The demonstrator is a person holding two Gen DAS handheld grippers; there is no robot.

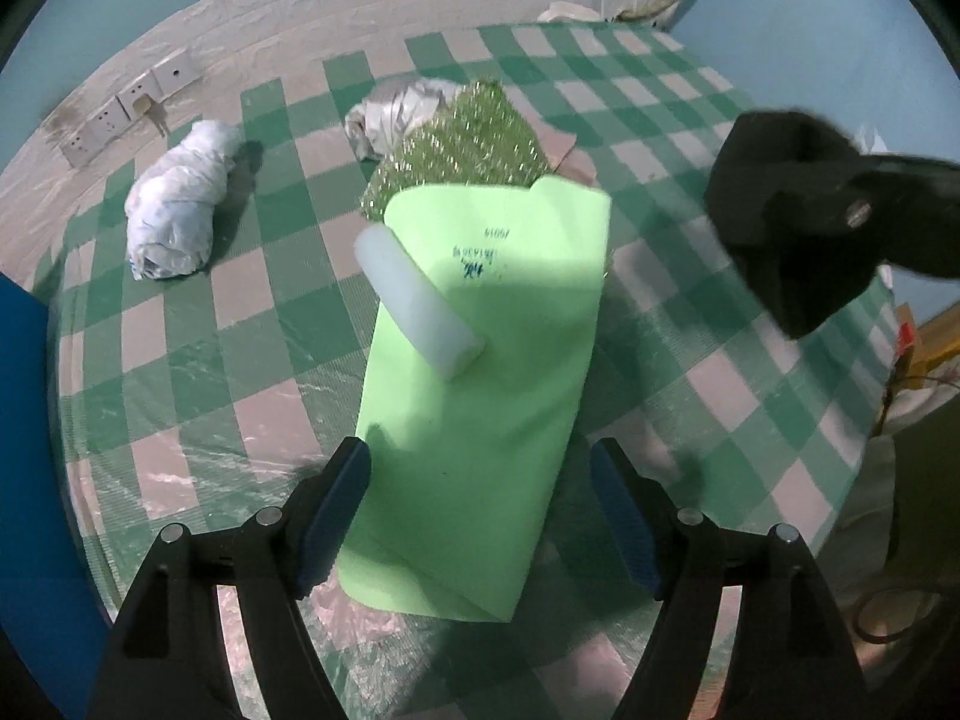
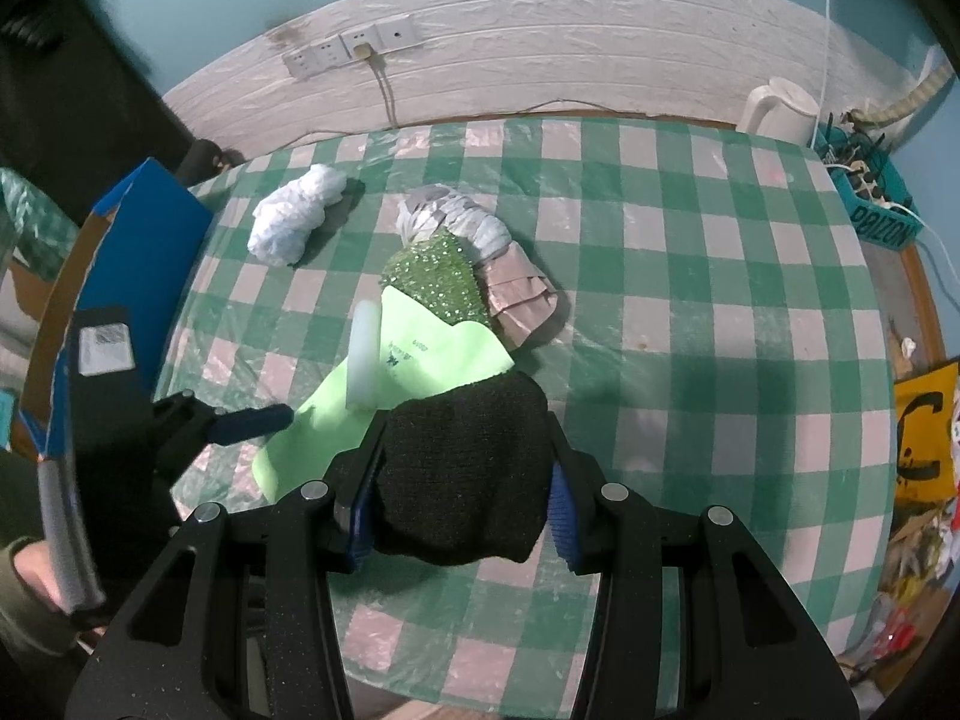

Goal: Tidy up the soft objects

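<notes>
Right gripper [image 2: 459,510] is clamped on a black knit sock [image 2: 462,468], held above the tabletop [image 2: 720,360]. Left gripper [image 1: 480,510] hangs wide open over the light green sheet [image 1: 480,420] mid-table, nothing gripped, white foam roll [image 1: 420,306] lying on it.

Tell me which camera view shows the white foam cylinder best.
The left wrist view: the white foam cylinder lies whole and unobstructed across the light green foam sheet. In the right wrist view it appears smaller, and its near end is hidden behind the black knitted cloth clamped in the right hand-held gripper.
</notes>
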